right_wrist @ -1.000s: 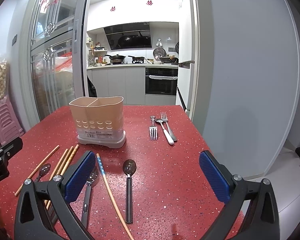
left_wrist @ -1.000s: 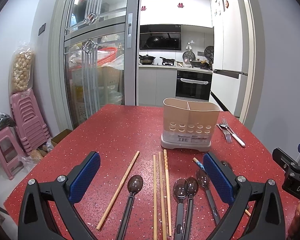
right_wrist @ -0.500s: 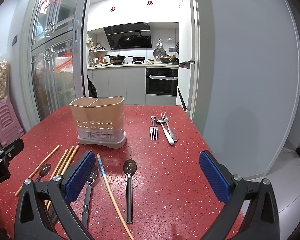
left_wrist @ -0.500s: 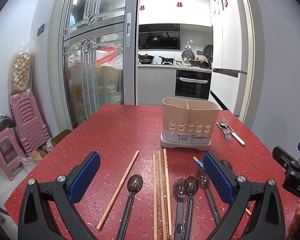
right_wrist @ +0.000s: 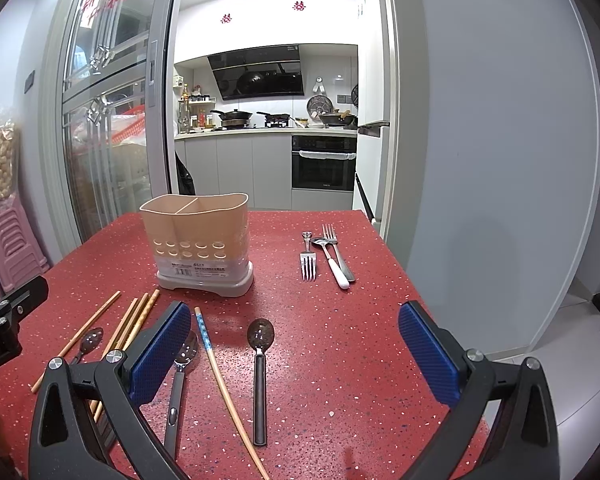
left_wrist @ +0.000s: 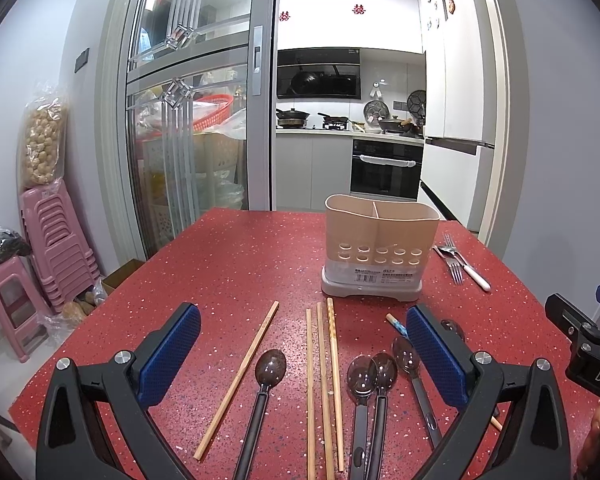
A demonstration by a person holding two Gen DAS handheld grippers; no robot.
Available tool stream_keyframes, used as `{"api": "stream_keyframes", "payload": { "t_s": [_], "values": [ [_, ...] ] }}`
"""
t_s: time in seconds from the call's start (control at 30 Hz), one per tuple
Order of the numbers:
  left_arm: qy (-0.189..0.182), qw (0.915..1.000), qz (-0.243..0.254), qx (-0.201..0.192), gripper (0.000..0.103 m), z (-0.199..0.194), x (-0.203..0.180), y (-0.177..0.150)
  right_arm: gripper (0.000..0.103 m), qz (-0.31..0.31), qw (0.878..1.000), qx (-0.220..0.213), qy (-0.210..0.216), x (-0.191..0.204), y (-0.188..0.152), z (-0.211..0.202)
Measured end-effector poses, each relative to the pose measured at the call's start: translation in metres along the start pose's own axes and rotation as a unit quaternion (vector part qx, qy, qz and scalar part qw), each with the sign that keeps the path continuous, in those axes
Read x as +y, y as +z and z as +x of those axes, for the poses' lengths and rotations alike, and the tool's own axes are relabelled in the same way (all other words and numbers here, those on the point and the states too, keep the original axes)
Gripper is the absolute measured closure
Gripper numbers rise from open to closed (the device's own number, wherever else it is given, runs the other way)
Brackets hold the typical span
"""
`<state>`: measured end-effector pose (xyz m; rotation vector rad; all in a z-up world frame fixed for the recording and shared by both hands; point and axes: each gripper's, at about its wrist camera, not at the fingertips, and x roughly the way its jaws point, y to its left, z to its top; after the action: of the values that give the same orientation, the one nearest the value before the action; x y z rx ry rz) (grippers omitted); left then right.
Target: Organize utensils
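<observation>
L gripper (left_wrist: 303,354) spread wide, empty, over chopsticks (left_wrist: 320,380) + dark spoons (left_wrist: 364,376), handles toward cam | R gripper (right_wrist: 294,346) spread wide, empty; lone spoon (right_wrist: 260,372) straight ahead btwn its fingers, long axis fore-aft, R nearer | holder (right_wrist: 198,240) beyond, upright, empty | forks (right_wrist: 326,254) far R on table (right_wrist: 340,340)

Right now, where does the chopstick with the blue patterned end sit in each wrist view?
Left wrist: chopstick with the blue patterned end, lower right, mostly hidden behind the left gripper's right finger.
Right wrist: lower centre-left, fully visible, beside a dark spoon.
Shared landmark: the beige utensil holder.
</observation>
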<state>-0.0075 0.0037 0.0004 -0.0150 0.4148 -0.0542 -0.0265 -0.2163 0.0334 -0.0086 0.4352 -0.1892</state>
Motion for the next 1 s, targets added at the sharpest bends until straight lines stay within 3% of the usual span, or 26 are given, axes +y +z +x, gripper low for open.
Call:
{"api": "stream_keyframes", "payload": {
  "t_s": [1.0],
  "values": [
    [-0.001,1.0,0.001,0.001,0.0,-0.001,-0.0018,0.0008,0.0,0.002,1.0,-0.001,0.002,0.0011,-0.0001,-0.0022]
  ]
}}
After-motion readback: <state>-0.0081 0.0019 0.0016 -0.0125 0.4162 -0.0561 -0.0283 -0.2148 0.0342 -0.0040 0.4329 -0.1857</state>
